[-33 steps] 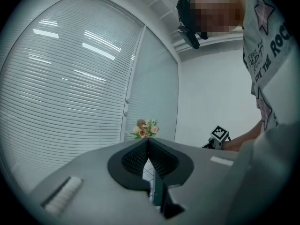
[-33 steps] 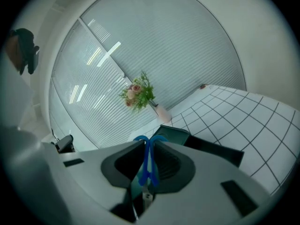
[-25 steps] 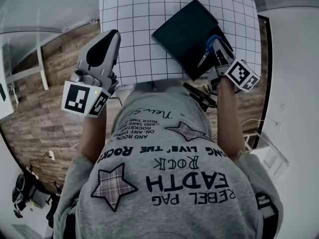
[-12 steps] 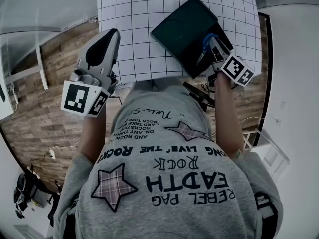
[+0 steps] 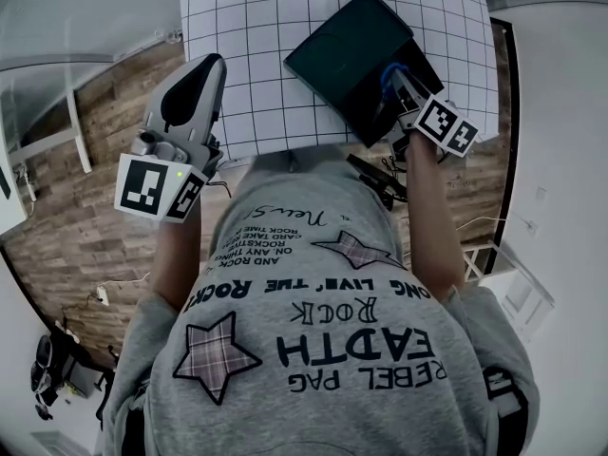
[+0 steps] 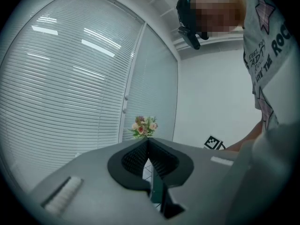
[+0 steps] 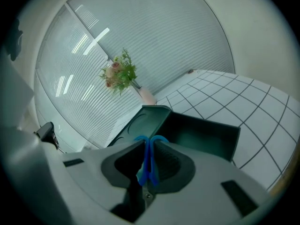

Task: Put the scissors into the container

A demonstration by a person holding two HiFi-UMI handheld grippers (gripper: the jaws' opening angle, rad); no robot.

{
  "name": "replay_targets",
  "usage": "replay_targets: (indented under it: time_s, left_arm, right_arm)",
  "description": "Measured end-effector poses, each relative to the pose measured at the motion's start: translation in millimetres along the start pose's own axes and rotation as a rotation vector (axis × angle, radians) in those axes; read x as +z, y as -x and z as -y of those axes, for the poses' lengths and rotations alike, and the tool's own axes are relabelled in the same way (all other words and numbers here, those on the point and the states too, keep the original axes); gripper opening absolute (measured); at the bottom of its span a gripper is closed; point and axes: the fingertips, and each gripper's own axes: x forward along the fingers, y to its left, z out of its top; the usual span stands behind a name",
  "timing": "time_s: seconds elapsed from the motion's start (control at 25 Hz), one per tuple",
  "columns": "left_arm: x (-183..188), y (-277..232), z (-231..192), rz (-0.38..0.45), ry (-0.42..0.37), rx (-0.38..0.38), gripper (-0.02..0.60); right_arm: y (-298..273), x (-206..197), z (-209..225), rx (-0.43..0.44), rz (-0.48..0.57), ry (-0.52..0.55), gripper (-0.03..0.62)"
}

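In the head view, the scissors [image 5: 388, 72] show blue handles, and my right gripper [image 5: 399, 84] is shut on them over the near right part of the dark open container [image 5: 342, 46]. The right gripper view has the blue handles [image 7: 148, 165] pinched between the pads of the right gripper [image 7: 149, 143]. The container [image 7: 206, 132] lies just beyond, with its lid [image 7: 140, 121] folded open to the left. The blades are hidden there. My left gripper [image 5: 215, 66] hangs off the table's left near corner. Its pads [image 6: 140, 154] meet with nothing between them.
The white grid-marked table [image 5: 256, 55] carries the container; its near edge runs just in front of the person's shirt. A small vase of flowers [image 7: 120, 75] stands at the table's far side by the blinds. Wooden floor [image 5: 85, 207] lies to the left.
My right gripper has sunk with the scissors toward the container, shifting slightly up and left in the head view. The left gripper has stayed where it was.
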Motion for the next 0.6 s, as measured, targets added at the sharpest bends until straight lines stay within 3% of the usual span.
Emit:
replay_targets:
  time_s: [0.28, 0.6]
  left_arm:
    - [-1, 0, -3, -0.001, 0.007, 0.000, 0.009]
    - [-1, 0, -7, 0.001, 0.010, 0.005, 0.009]
  right_arm:
    - [-6, -6, 5, -0.087, -0.093, 0.091, 0.075]
    - [-19, -16, 5, -0.100, -0.213, 0.123, 0.075]
